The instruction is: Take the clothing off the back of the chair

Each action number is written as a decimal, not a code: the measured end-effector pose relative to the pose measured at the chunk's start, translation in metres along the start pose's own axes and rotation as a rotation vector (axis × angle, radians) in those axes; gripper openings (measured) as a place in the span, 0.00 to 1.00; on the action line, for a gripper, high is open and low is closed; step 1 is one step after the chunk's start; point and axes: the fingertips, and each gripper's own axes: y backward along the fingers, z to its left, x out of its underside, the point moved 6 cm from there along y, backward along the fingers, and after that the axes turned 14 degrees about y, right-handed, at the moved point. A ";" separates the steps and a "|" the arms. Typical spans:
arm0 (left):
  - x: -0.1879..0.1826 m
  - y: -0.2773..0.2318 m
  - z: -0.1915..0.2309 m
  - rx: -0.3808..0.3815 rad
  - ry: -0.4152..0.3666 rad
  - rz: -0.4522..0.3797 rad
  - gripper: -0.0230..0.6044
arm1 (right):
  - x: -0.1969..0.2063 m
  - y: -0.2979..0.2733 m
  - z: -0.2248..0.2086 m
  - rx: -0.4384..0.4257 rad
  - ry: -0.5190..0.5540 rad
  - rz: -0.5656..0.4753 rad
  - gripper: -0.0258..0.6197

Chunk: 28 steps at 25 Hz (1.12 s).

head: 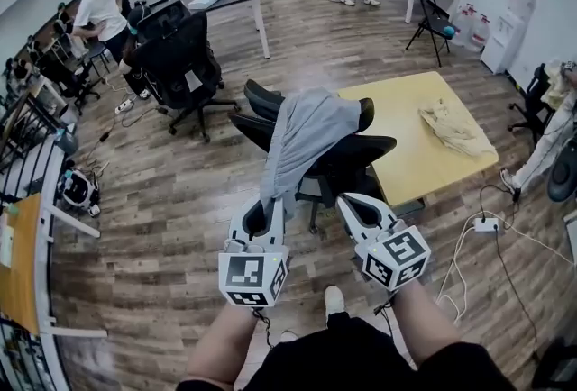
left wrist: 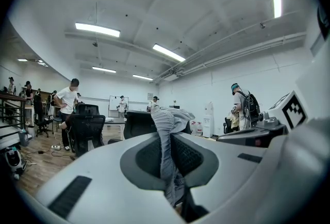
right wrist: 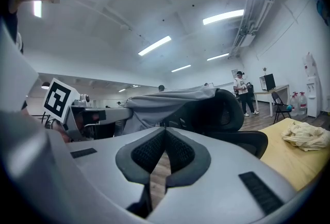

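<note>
A: Where is the grey clothing (head: 306, 132)?

B: Draped over the back of the black office chair (head: 365, 155), which stands at the yellow table (head: 415, 173). One long end hangs down the near side.

A: And the left gripper (head: 268, 204)?

B: Its jaws are clamped on that hanging end, and the cloth runs up from between them to the chair back.

A: The right gripper (head: 350, 200)?

B: Jaws closed together with nothing in them. It hangs just beside the left one, near the chair, clear of the fabric.

Bright ceiling strip lights (left wrist: 97, 29) — edges fisheye-bent, dark-cornered.
</note>
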 end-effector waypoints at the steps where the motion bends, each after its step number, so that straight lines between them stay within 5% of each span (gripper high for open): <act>1: -0.001 0.010 0.002 0.000 0.000 -0.002 0.10 | -0.003 0.001 0.008 0.003 0.002 0.000 0.06; 17: 0.012 0.160 0.041 0.025 0.032 -0.009 0.10 | -0.012 0.034 0.141 0.022 0.029 0.000 0.06; 28: 0.054 0.237 0.059 0.023 0.099 0.098 0.10 | -0.004 0.072 0.203 0.066 0.009 0.026 0.06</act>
